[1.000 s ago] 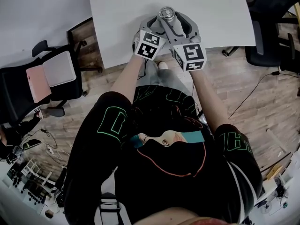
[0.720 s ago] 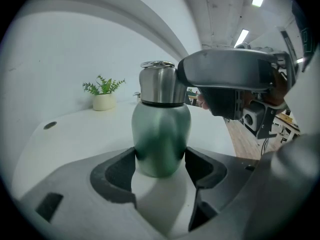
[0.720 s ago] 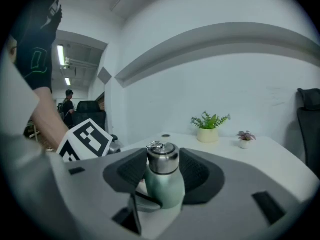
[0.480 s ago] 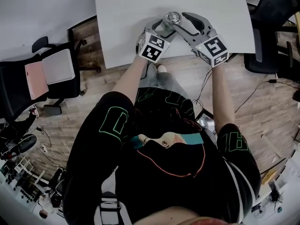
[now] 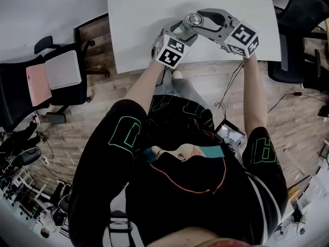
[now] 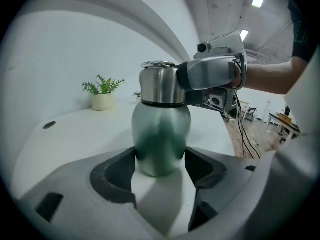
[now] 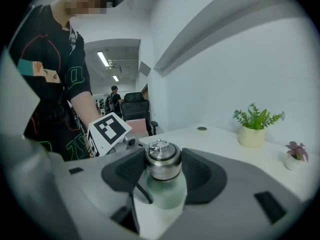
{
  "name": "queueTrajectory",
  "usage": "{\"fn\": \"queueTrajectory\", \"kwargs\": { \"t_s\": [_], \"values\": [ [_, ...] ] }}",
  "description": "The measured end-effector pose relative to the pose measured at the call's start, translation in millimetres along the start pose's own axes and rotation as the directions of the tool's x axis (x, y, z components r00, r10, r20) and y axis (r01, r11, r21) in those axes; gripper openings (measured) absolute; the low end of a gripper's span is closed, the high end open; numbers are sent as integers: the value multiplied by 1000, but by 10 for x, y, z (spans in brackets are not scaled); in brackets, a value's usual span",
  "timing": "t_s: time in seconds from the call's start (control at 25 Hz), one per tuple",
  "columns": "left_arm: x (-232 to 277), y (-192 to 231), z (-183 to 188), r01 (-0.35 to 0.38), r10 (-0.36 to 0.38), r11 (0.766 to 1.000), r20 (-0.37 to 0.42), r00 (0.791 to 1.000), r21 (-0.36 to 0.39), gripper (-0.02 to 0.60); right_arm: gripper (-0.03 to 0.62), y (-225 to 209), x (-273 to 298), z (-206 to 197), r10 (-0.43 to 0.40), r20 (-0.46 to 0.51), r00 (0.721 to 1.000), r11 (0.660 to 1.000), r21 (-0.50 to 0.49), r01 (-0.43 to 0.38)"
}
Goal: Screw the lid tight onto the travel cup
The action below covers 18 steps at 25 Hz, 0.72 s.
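travel cup (image 6: 160, 129) standing upright on white table (image 5: 139, 19), near the front edge. left gripper (image 6: 160, 163) clamping the green body low down, both pads pressing its sides. steel lid (image 7: 162, 160) sitting on the cup's neck, between the pads of right gripper (image 7: 161, 173). those jaws have just been opening and are flanking the lid closely, not squeezing it. right gripper reaching in from the cup's right. small potted plant (image 6: 103, 95) standing farther back on the table.
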<state>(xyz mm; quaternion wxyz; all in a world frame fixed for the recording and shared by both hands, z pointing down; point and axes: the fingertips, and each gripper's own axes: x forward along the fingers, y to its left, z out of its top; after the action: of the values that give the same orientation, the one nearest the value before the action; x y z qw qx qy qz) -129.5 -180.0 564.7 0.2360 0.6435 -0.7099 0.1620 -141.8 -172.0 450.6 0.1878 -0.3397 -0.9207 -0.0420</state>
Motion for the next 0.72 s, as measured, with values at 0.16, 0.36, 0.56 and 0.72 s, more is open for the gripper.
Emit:
{"fn": "queueTrajectory", "kwargs": {
  "t_s": [0.16,0.36,0.56,0.72],
  "values": [
    [7,1,2,-1,2,1000,-1,1000,4,318,233,-12,-3,-2,-29,36,999,999,30,28],
    [-5,2,-4,-9,9,1000,0,1000,9,316,232,-9,-10,2,-148,74,986,987,77,142],
    [-10,9,-6,-16,16,1000,2,1000,15,316,232,-24,-25,-5,-346,107,932,932,151,329],
    [2,-3,-12,-15,15,1000,0,1000,17,316,232,-33,-50,-33,-494,104,863,860,205,468]
  ]
}}
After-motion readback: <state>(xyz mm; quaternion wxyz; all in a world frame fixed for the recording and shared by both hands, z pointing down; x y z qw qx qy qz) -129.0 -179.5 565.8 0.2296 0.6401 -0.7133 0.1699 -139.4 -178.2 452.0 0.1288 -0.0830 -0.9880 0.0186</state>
